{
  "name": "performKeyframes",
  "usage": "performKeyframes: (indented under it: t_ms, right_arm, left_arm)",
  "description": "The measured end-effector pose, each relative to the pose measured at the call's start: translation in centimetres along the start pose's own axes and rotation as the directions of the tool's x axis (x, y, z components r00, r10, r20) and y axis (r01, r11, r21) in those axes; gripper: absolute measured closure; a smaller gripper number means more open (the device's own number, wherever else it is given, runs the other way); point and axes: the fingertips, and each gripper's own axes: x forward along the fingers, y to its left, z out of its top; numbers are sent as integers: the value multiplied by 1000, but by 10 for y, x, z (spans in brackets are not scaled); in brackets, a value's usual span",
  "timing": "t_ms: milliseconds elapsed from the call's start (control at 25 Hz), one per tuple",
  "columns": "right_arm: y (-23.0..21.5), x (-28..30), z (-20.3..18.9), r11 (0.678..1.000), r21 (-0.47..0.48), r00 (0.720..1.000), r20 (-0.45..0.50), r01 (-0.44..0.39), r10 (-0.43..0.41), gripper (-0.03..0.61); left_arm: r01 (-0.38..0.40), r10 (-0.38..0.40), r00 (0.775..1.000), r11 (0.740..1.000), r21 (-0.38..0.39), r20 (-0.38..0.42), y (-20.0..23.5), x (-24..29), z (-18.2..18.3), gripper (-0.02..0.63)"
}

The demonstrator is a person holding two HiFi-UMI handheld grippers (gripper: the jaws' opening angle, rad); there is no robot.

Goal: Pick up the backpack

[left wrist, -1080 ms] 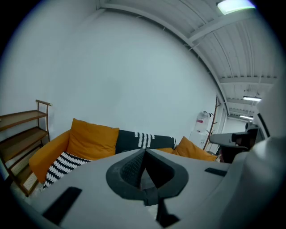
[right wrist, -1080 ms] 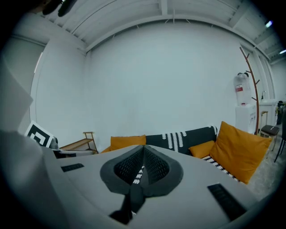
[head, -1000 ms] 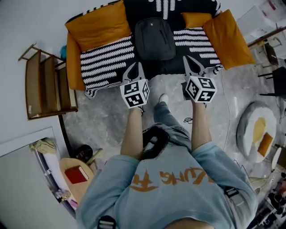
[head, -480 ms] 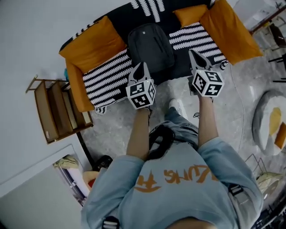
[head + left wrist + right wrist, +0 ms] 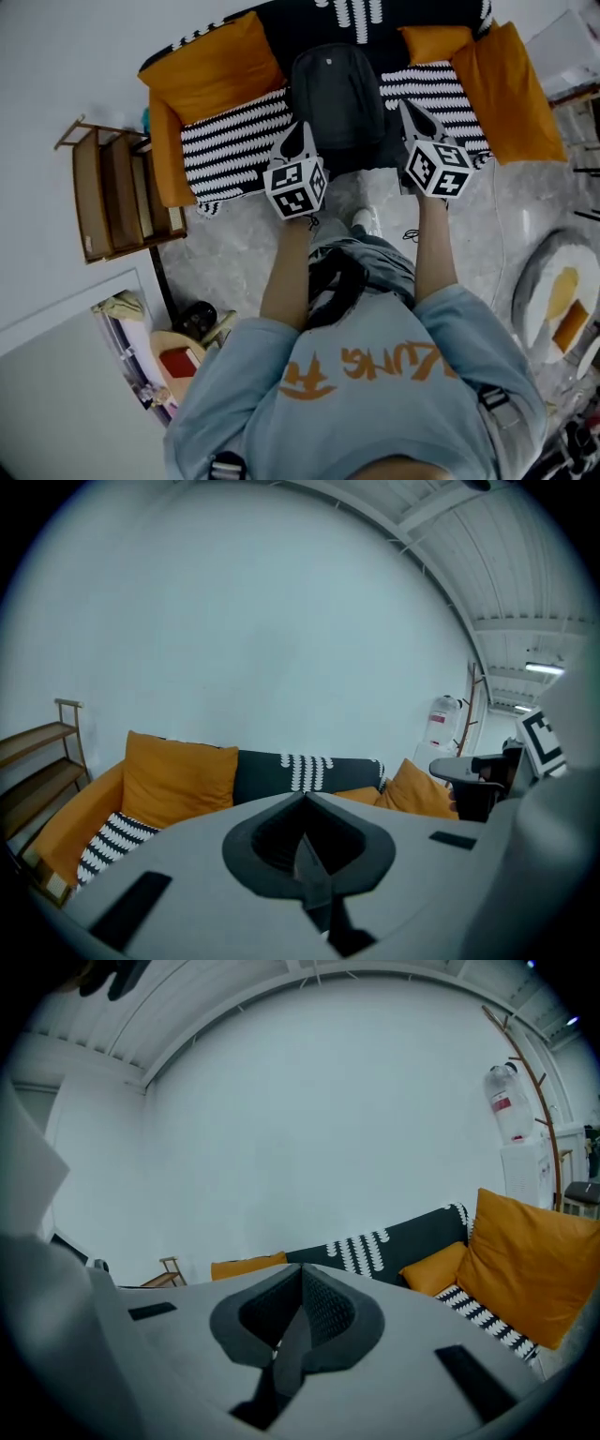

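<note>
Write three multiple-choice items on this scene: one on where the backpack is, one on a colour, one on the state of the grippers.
1. Where is the backpack?
A) on the wooden shelf
B) on the sofa seat
C) on the floor

2. What colour are the cushions?
A) orange
B) blue
C) green

3. How do the left gripper and the right gripper stand?
A) both open
B) both shut and empty
C) both shut on the backpack

Answers:
1 B: the head view shows it lying on the striped seat.
2 A: orange cushions sit on both sides of it.
3 B: each gripper view shows its jaws together with nothing between them.
</note>
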Motion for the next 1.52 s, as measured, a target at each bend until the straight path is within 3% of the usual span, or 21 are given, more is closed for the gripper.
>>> performKeyframes:
  t_ms: [360, 800, 1120, 1520]
  right_arm:
    - [8, 55, -17, 999, 22, 998, -58, -27, 28, 581]
    - [-42, 155, -13, 998, 40, 989, -144, 49, -43, 581]
    - [-41, 236, -59, 997, 67, 958, -286, 27, -7, 581]
    - [-46, 310, -97, 996, 75, 905, -425, 44, -8, 581]
  left_arm:
    - [-50, 49, 998, 999, -20, -42, 43, 27, -5, 595]
    - [6, -16, 991, 997, -73, -137, 59, 153, 2, 595]
    - [-52, 12, 964, 988, -144, -265, 106, 215, -34, 595]
    - [-60, -28, 924, 974, -217, -380, 135, 275, -66, 595]
